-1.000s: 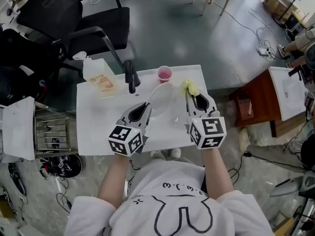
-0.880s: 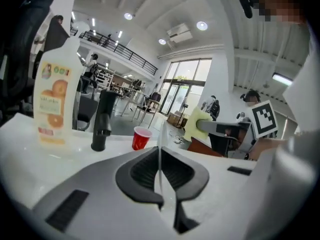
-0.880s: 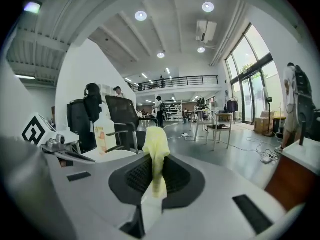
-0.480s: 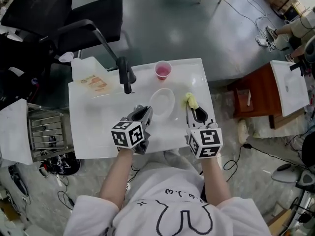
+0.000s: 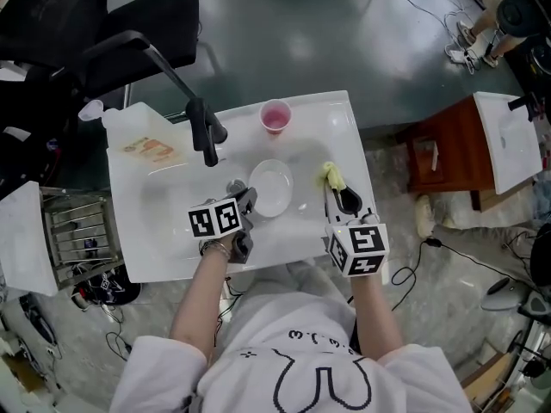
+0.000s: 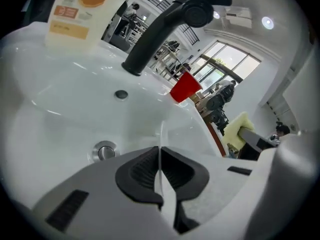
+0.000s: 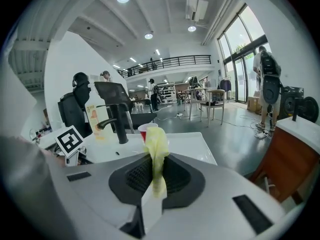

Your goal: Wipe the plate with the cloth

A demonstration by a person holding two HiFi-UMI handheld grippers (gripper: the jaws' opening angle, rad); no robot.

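Note:
A white plate (image 5: 271,187) lies low in the white sink (image 5: 164,213), and my left gripper (image 5: 244,200) is shut on its near left rim. In the left gripper view the thin plate edge (image 6: 160,134) runs straight between the closed pads of that gripper (image 6: 160,159). My right gripper (image 5: 335,185) hangs over the sink's right rim, just right of the plate, shut on a yellow cloth (image 5: 331,175). In the right gripper view the cloth (image 7: 156,144) sticks up from between this gripper's (image 7: 154,176) jaws. Cloth and plate are apart.
A black faucet (image 5: 205,132) stands behind the plate, with a red cup (image 5: 275,115) on the back rim and a soap bottle (image 5: 136,141) at the back left. The drain (image 6: 105,150) shows in the basin. A black chair (image 5: 103,24) is beyond, a brown table (image 5: 435,157) on the right.
Both grippers have come down toward the sink. The plate, held up and tilted before, now lies low in the basin, and the left gripper has rolled over with it.

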